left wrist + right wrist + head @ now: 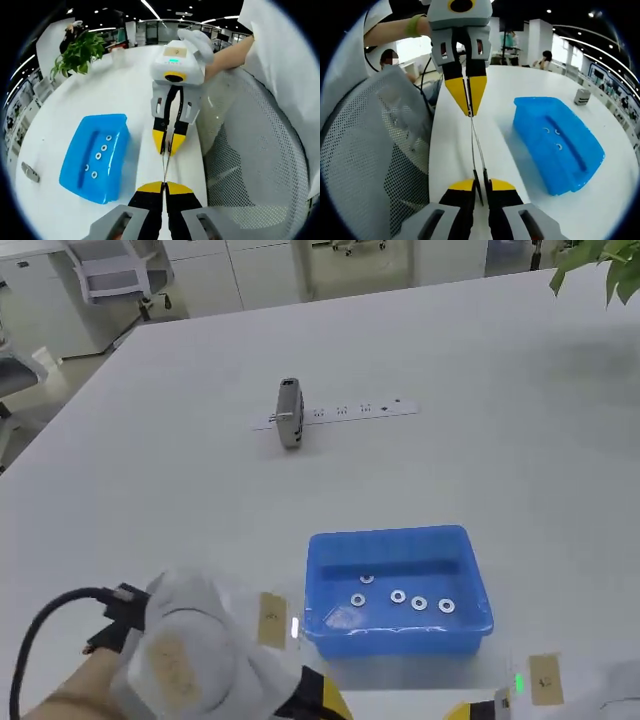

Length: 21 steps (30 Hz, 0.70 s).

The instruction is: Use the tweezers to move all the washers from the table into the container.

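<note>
So the left gripper (164,184) and right gripper (481,185) face each other, both squeezed narrow on opposite ends of the tweezers (476,150), while the head view gives five washers (398,597) already sitting in the blue container (390,538).

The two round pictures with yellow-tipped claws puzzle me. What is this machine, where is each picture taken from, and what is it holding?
There is no machine: a person holds a hand-held gripper in each hand. Each round picture comes from a camera on one gripper; the third comes from the person's headset, looking down. The left hand-held gripper and right hand-held gripper each pinch one end of thin tweezers. On the white table sits a blue container with five washers.
</note>
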Tool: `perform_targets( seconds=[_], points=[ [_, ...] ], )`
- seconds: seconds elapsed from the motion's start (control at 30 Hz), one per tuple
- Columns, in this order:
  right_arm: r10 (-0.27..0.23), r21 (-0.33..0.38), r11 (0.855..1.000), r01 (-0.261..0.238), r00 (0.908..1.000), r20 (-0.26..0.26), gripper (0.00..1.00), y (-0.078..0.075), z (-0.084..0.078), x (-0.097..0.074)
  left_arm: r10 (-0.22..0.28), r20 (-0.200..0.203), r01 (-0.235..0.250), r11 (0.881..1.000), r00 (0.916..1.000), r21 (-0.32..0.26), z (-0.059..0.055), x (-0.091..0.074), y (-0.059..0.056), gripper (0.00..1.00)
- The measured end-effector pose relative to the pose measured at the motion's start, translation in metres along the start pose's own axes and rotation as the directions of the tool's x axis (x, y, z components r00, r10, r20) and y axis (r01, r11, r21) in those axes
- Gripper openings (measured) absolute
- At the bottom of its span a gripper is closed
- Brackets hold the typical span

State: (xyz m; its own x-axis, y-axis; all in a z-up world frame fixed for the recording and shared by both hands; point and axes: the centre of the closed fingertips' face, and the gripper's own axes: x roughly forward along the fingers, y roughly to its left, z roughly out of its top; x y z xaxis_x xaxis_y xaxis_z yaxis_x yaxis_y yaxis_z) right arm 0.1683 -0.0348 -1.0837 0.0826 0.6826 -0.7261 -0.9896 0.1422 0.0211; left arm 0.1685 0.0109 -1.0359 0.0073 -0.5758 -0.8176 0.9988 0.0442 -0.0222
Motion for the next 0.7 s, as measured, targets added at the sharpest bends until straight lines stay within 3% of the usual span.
perform_targets(
  seconds=[0.23, 0.5, 0.57, 0.63, 0.7],
  points=[
    [0.002, 0.038, 0.999, -0.003, 0.9998, 0.022, 0.08, -0.003, 0.002, -0.001, -0.001, -0.094, 0.0, 1.0, 0.9956, -0.006, -0.026, 0.014, 0.005, 0.0],
    [-0.038, 0.114, 0.993, 0.03, 0.9966, 0.072, 0.22, -0.008, 0.006, -0.018, -0.018, -0.153, 0.015, 1.0, 0.9881, -0.016, -0.034, 0.023, 0.008, 0.0],
    [-0.079, 0.144, 0.987, 0.066, 0.9932, 0.086, 0.25, -0.015, 0.008, -0.029, -0.026, -0.174, 0.022, 0.999, 0.9844, -0.023, -0.038, 0.025, 0.007, 0.0],
    [-0.141, 0.178, 0.977, 0.116, 0.9814, 0.131, 0.31, -0.024, 0.012, -0.048, -0.038, -0.192, 0.035, 0.999, 0.9806, -0.019, -0.041, 0.027, 0.006, 0.0],
    [-0.209, 0.24, 0.957, 0.166, 0.9641, 0.164, 0.35, -0.034, 0.01, -0.071, -0.047, -0.199, 0.043, 0.999, 0.9788, -0.025, -0.042, 0.027, 0.004, 0.0]
  ],
)
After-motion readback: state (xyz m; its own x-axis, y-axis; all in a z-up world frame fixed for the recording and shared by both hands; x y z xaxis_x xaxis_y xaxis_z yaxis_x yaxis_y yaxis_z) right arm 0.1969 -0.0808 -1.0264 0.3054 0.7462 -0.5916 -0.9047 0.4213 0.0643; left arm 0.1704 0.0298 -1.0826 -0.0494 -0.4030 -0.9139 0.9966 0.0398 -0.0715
